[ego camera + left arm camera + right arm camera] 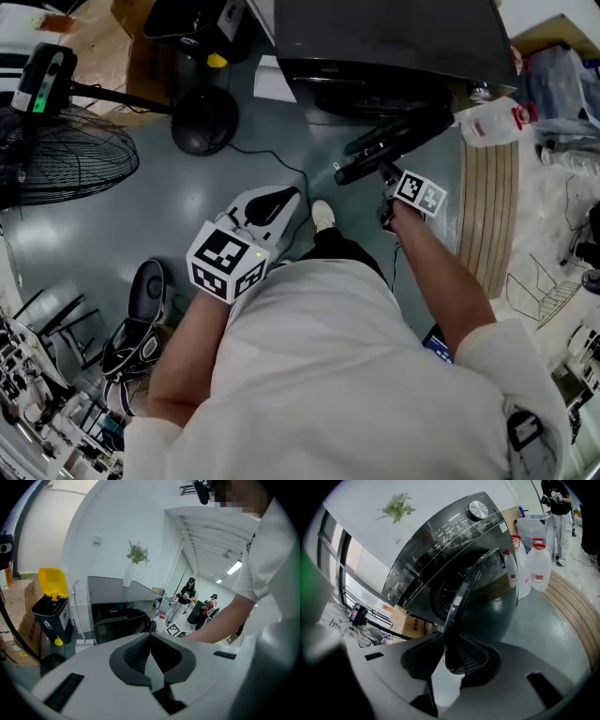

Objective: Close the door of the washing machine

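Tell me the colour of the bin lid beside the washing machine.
Yellow bin lid; shows best in the left gripper view.

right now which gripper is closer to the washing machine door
Right. The right gripper is clamped on the rim of the door. The left gripper, jaws together and empty, is held back by the person, well short of it.
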